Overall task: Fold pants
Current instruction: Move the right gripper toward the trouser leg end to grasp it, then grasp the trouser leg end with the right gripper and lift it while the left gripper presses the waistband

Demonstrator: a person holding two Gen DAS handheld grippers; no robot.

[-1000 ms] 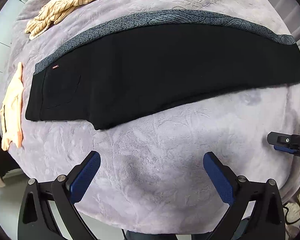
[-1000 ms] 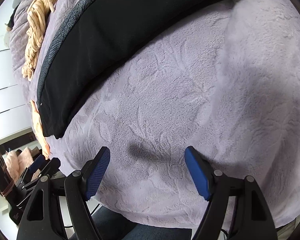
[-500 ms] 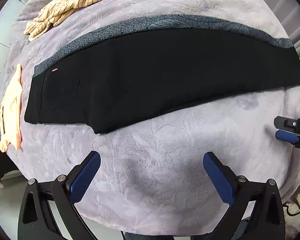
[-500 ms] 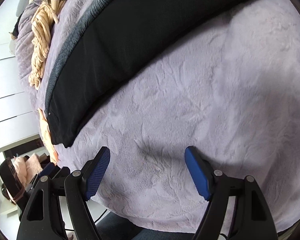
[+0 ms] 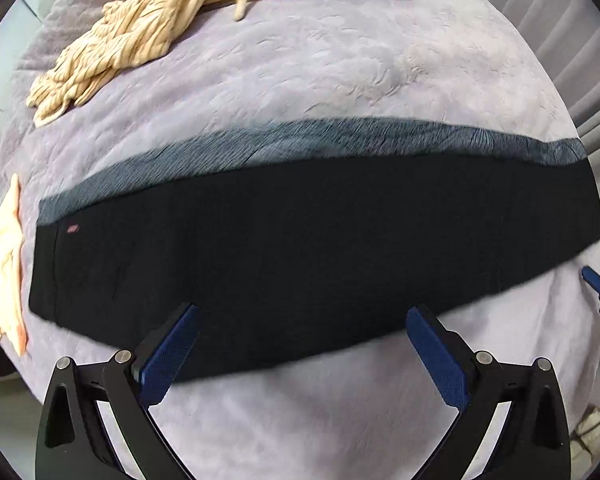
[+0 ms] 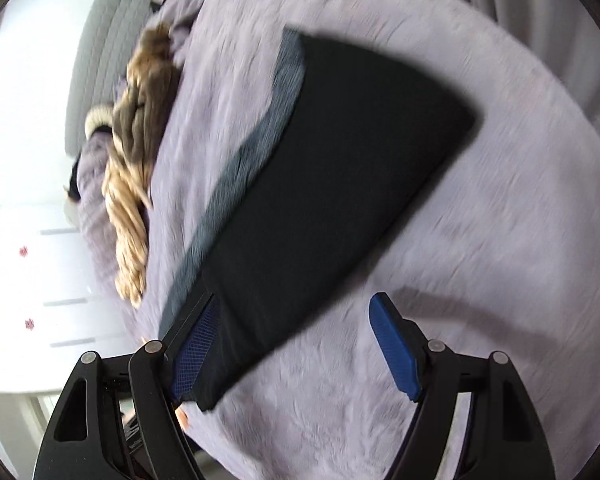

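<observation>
Left wrist view: left gripper (image 5: 300, 344) jaws spread wide, empty, hovering at near edge of black pants (image 5: 300, 240) lying flat lengthwise on lilac blanket (image 5: 340, 64). Right gripper (image 6: 296, 344) likewise agape over pants' end; blurred.

Readable text: none.
Tag on pants (image 5: 300, 248): small reddish tag (image 5: 72, 229), its lettering too blurred to read.

Black hand-held gripper (image 5: 300, 344), blue ribbed pads (image 5: 168, 356), silver screws (image 5: 123, 356)

Pants (image 5: 308, 248), sweater (image 5: 140, 36) on bed (image 5: 340, 64)
</observation>
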